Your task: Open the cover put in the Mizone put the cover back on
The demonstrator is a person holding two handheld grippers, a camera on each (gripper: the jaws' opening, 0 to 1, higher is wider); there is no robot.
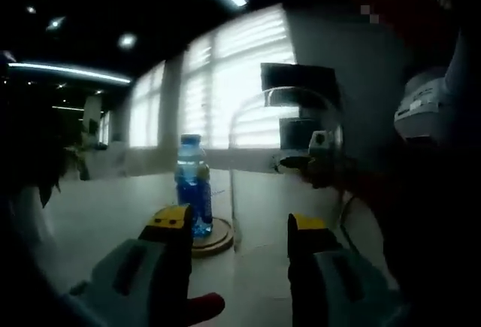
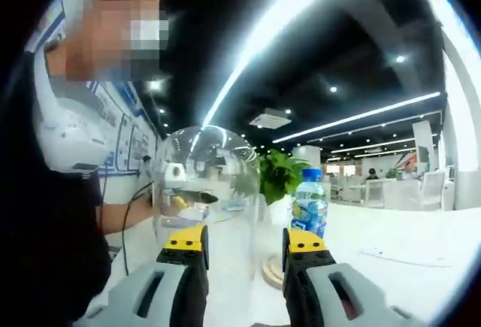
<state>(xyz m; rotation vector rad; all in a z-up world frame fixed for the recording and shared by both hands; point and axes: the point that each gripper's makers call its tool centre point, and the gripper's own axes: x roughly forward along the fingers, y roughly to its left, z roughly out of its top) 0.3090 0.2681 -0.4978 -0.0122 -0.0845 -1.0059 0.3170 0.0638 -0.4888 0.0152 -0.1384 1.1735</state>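
Standing upright on a round wooden base [image 1: 214,238] on the bench [image 1: 113,214], the Mizone bottle [image 1: 193,184] is seen at 12 o'clock of the left gripper [image 1: 239,231], whose fingers are parted and empty. The clear dome cover [image 2: 207,184] is seen at 11 o'clock of the right gripper [image 2: 245,246], fingers likewise apart, nothing held.

Left claw [image 1: 239,231] jaws apart, nothing between the yellow tips, held level and pointing forward. Right claw [image 2: 244,243] jaws apart too, yellow tips up, nothing gripped. In the right gripper view the left claw [image 2: 183,198] comes in from the left, blurred, state unclear.
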